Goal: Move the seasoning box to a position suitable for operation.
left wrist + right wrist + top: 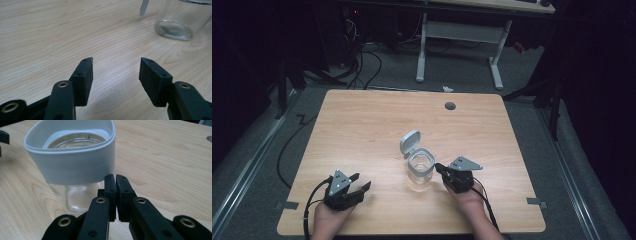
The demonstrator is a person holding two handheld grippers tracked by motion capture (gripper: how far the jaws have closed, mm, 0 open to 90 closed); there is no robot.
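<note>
A clear glass jar (420, 170) with a grey collar stands near the middle of the wooden table (362, 125), its grey flip lid (409, 142) hinged open toward the far side. My right gripper (440, 167) is shut with nothing between its pads, its tips just right of the jar. In the right gripper view the jar's collar (72, 162) looms close, and the closed right gripper (115, 178) points at its lower right edge. My left gripper (360, 181) rests open near the front left of the table. In the left gripper view the left gripper (116, 63) is empty, with the jar's glass base (175, 27) farther off.
A round cable hole (450, 105) sits near the table's far edge. Beyond the table stand a white desk frame (459, 45) and cables on the grey floor. Bare wood lies on the left and far halves of the tabletop.
</note>
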